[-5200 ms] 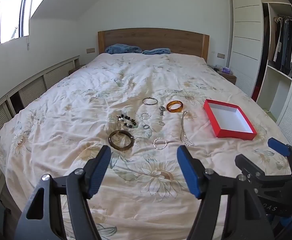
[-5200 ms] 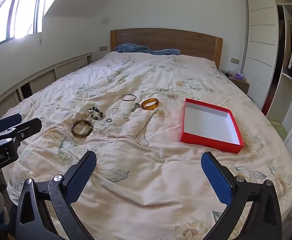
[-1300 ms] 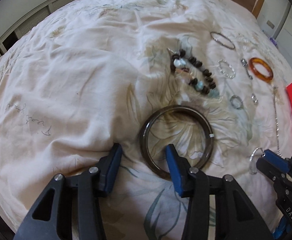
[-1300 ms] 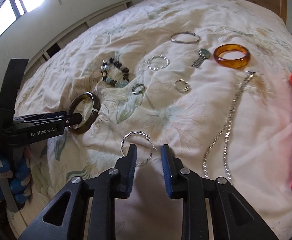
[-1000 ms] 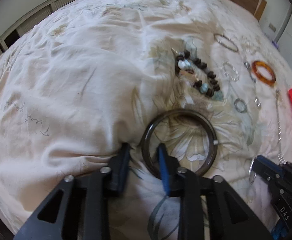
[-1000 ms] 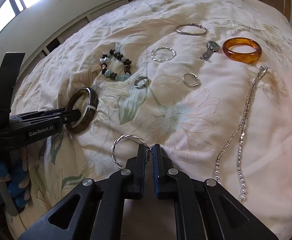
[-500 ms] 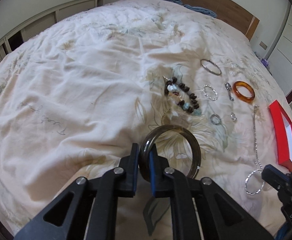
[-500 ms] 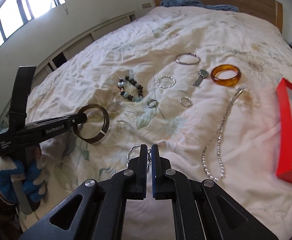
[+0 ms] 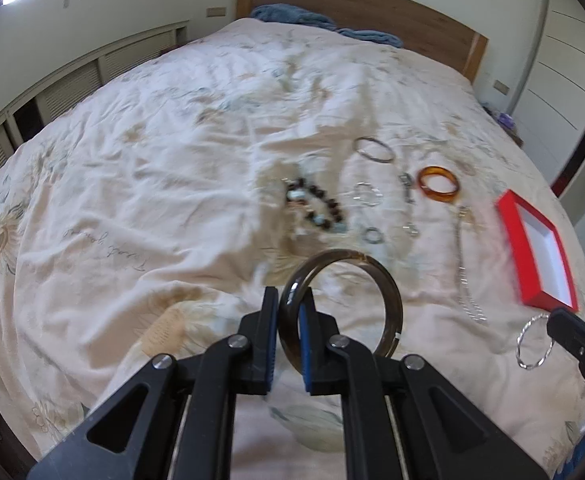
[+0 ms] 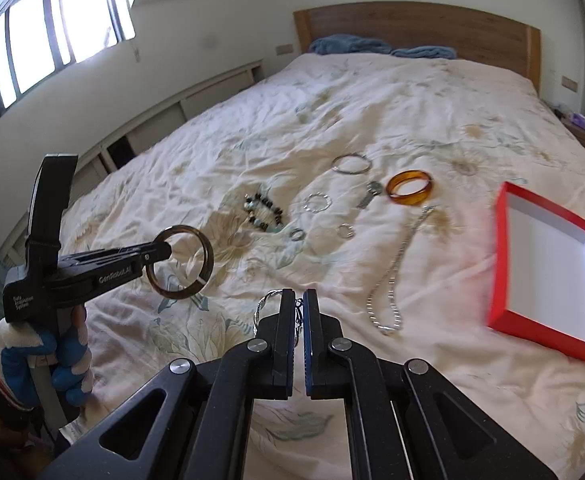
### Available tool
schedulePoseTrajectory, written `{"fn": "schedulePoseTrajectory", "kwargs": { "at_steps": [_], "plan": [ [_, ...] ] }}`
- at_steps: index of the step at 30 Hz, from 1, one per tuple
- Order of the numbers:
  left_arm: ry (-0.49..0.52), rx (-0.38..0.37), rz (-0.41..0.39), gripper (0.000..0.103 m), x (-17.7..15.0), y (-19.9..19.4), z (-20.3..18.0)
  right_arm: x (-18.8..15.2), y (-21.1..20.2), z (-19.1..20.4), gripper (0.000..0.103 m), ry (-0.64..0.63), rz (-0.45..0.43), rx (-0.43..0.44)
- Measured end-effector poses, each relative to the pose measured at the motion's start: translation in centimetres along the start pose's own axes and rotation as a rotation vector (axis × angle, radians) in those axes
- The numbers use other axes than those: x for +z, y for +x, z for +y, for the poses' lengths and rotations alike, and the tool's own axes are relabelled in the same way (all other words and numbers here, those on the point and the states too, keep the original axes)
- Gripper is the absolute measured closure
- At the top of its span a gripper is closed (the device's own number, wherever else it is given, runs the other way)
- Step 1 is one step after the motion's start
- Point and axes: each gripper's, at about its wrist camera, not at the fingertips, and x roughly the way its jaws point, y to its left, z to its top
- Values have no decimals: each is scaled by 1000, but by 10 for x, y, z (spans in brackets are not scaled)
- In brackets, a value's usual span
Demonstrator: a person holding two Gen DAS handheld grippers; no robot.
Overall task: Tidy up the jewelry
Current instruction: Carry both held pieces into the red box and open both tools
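Between the pads of my left gripper (image 9: 288, 312) the dark bangle (image 9: 340, 306) is clamped by its near rim, hanging clear above the bed (image 9: 140, 184). My right gripper (image 10: 299, 312) is pinched tight on the twisted silver bracelet (image 9: 534, 342), also lifted off the quilt. Both pieces need to reach the red box (image 10: 552, 268), which sits open on the bed's right side, well apart from the left gripper. I judge the carry is the step in hand: I'd take the right one across first, since it is nearer, and keep the bangle level so it doesn't pivot on its thin grip. Lower each inside the walls before letting go. Beyond, the beaded bracelet (image 10: 264, 212), amber bangle (image 10: 409, 187), chain necklace (image 10: 392, 280) and small rings lie waiting on the quilt.
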Motion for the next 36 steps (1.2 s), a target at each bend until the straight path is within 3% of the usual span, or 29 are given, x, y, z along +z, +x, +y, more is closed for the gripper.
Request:
{"fn": "schedulePoseTrajectory", "kwargs": {
  "at_steps": [5, 11, 21, 27, 36],
  "plan": [
    [47, -57, -3, 94, 2, -11, -33, -5, -22, -19, 99, 36, -38, -34],
    [128, -154, 20, 94, 12, -4, -95, -10, -45, -72, 99, 113, -72, -106],
    [303, -319, 59, 94, 35, 37, -246, -8, -61, -197, 99, 245, -84, -267],
    [395, -350, 96, 94, 30, 74, -326, -13, -50, -261, 99, 305, -66, -319],
    [435, -308, 190, 94, 15, 137, -368, -31, -8, -306, 99, 346, 18, -322]
  ]
}}
